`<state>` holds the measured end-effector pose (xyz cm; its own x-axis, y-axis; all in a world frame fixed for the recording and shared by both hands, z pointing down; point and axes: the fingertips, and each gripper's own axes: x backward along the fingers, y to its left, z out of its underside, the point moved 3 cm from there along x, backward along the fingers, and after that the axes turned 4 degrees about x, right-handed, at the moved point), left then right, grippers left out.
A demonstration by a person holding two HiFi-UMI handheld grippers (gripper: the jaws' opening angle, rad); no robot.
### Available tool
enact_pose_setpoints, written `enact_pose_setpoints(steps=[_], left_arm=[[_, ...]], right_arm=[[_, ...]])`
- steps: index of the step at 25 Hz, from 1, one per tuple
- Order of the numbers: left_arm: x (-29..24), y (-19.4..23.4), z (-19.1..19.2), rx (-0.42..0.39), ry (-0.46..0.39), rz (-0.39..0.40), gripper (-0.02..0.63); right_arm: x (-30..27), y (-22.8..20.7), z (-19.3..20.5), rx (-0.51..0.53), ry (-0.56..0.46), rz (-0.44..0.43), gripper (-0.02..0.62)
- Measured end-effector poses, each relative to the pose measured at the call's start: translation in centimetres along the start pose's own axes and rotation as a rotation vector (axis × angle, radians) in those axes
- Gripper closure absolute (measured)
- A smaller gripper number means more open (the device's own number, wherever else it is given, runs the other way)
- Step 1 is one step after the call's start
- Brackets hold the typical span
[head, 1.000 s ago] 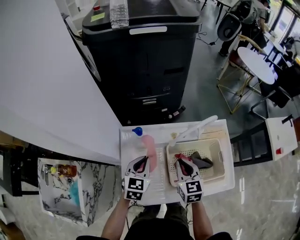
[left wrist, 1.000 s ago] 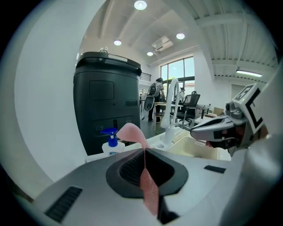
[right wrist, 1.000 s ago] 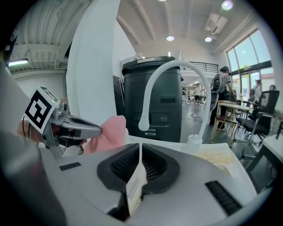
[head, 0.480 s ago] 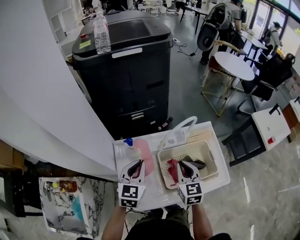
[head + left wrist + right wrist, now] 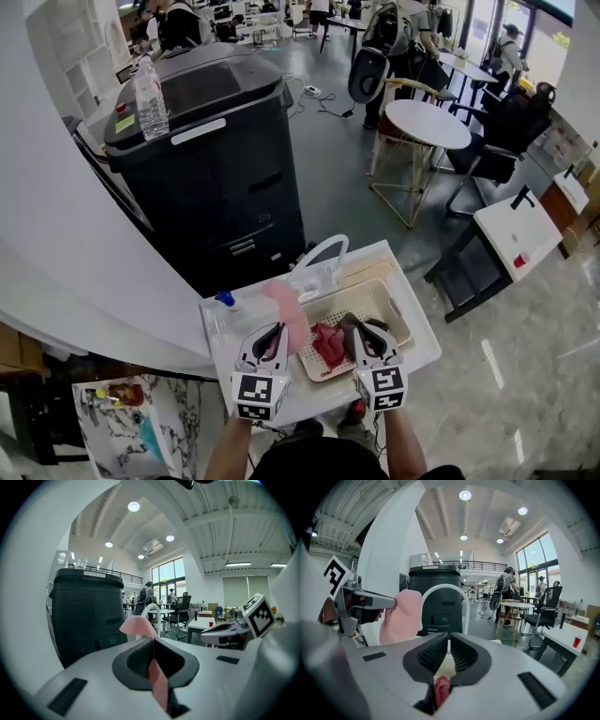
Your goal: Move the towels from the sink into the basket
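**Both tongs clamped on towels, above the sink unit**

From the head view I have both tools up over the white worktop (image 5: 418,343). My left gripper (image 5: 279,330) has its tongs pressed together on the pink towel (image 5: 286,312). In the left gripper view a strip of that cloth runs down the closed gap, and a flap of it stands out past the tips. The pink towel hangs off the worktop, above the sink (image 5: 225,326) side and just left of the basket (image 5: 395,310); it is not inside the basket.

My right gripper (image 5: 354,330) sits over the basket. In the right gripper view its tongs are drawn together to a thin slit, and a fold of the red towel (image 5: 328,345) is pinched at the bottom of the gap. In the head view that red towel lies over the basket's left half, right beside the tips. A dark towel (image 5: 375,325) shows just beyond them, also in the basket.

The two grippers are side by side, near each other but apart; each appears at the edge of the other's view. The white arched faucet (image 5: 323,247) rises behind the basket, and a blue-capped bottle (image 5: 225,300) stands at the unit's far left corner. Beyond is a big black bin (image 5: 206,169) with a clear water bottle (image 5: 150,98) on its lid.
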<state>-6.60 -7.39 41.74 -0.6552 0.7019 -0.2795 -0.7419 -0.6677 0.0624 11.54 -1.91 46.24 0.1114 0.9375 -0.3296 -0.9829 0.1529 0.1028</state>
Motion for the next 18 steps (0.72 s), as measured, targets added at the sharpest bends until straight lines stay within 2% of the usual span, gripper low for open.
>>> enact_pose_setpoints(steps=[7,18], left_arm=[[-2.9,-4.1,0.3,0.013,0.023,0.061,0.592],[-7.0,-8.0,3.2,0.012,0.096,0.075,0.592]], right_arm=[[1.9,-3.9,1.4,-0.024,0.016,0.032,0.554],[2.6,-7.8,4.2,-0.056,0.062,0.032,0.554]])
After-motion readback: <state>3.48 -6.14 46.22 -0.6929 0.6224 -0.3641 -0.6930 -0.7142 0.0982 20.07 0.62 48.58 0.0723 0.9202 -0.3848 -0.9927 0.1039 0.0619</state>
